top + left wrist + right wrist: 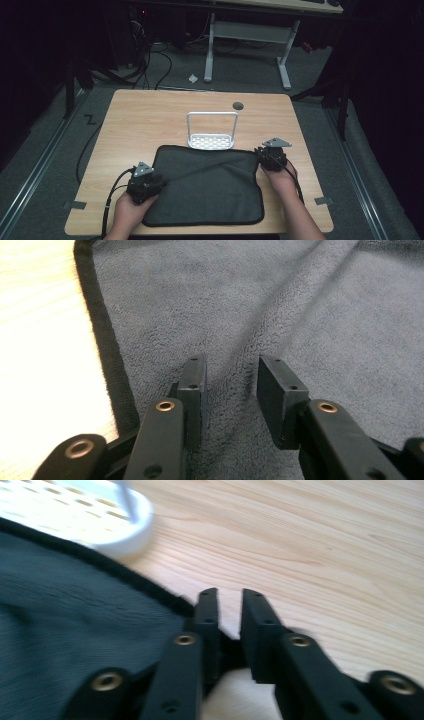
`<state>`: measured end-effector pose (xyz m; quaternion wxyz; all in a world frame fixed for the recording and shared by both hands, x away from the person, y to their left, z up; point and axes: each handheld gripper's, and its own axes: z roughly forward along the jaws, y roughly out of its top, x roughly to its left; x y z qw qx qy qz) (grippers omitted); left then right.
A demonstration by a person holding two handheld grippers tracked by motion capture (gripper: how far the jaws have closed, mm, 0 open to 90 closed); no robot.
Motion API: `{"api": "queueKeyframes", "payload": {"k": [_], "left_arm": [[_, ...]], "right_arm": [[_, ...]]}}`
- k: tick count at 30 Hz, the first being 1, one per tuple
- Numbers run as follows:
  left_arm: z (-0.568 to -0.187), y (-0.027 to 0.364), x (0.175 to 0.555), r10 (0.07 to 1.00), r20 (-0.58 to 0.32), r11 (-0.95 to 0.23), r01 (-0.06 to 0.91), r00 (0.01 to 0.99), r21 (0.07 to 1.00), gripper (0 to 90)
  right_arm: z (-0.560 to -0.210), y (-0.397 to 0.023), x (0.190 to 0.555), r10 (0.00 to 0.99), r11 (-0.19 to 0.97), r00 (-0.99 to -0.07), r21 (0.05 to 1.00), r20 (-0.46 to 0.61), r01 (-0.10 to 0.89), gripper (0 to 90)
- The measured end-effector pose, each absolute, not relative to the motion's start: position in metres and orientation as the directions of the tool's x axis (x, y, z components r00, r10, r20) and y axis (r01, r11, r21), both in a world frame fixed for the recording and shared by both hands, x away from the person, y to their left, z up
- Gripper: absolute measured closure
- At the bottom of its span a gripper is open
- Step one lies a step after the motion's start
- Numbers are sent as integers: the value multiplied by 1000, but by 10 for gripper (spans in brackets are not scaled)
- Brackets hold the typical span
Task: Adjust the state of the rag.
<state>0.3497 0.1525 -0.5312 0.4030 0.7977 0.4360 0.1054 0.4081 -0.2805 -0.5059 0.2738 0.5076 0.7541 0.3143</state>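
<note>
A dark grey towel [205, 185] lies flat on the near half of the wooden table [150, 115]. My left gripper [158, 184] rests at the towel's left edge, and in the left gripper view [231, 360] its jaws stand apart just above the towel [300, 315], with nothing pinched between them. My right gripper [261, 153] is at the towel's far right corner. In the right gripper view [231, 592] a narrow gap shows bare wood between the jaws, and the towel's black hem [150, 592] runs up against the left jaw.
A white perforated stand with a wire hoop [211, 142] sits just beyond the towel's far edge, with its base [100, 515] close to my right gripper. A dark round grommet [238, 105] is farther back. Cables and a desk frame lie beyond the table.
</note>
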Motion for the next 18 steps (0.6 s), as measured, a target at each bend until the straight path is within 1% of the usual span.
{"api": "queueKeyframes", "payload": {"k": [2,5,6,7,9,10,11,13,14,15,16,17,18], "left_arm": [[-531,153,349,780,-185,-294,612,598,734,640],[-530,152,346,779,-182,-301,612,601,731,619],[-529,150,343,777,-170,-311,605,606,733,606],[-526,146,339,769,-156,-324,588,620,741,592],[-524,143,335,762,-148,-332,576,631,747,587],[-523,141,334,756,-143,-341,571,639,747,579],[-524,137,332,747,-143,-354,570,649,741,575],[-525,135,330,743,-145,-362,574,653,734,574],[-525,135,330,743,-145,-362,574,653,734,575],[-526,133,329,736,-164,-355,580,657,733,576],[-526,133,329,736,-164,-355,580,657,733,577],[-528,128,327,716,-189,-361,589,672,723,577],[-529,125,326,706,-196,-368,588,681,720,575]], "right_arm": [[-502,-283,409,939,289,-327,751,-104,594,724],[-493,-283,401,936,283,-338,774,-96,567,722],[-488,-279,392,927,296,-364,781,-95,550,728],[-489,-271,377,907,312,-414,776,-72,549,758],[-491,-268,372,900,318,-432,769,-61,555,774],[-504,-261,362,884,342,-466,736,-41,584,832],[-511,-260,360,882,351,-471,718,-36,601,852],[-523,-261,360,881,364,-471,682,-33,634,883],[-524,-263,359,881,358,-472,692,-27,627,893],[-524,-268,360,886,355,-463,689,-33,631,898],[-523,-272,360,895,355,-442,686,-54,635,900],[-524,-278,360,900,351,-431,689,-62,634,900],[-524,-285,362,908,339,-413,691,-63,639,900]]}}
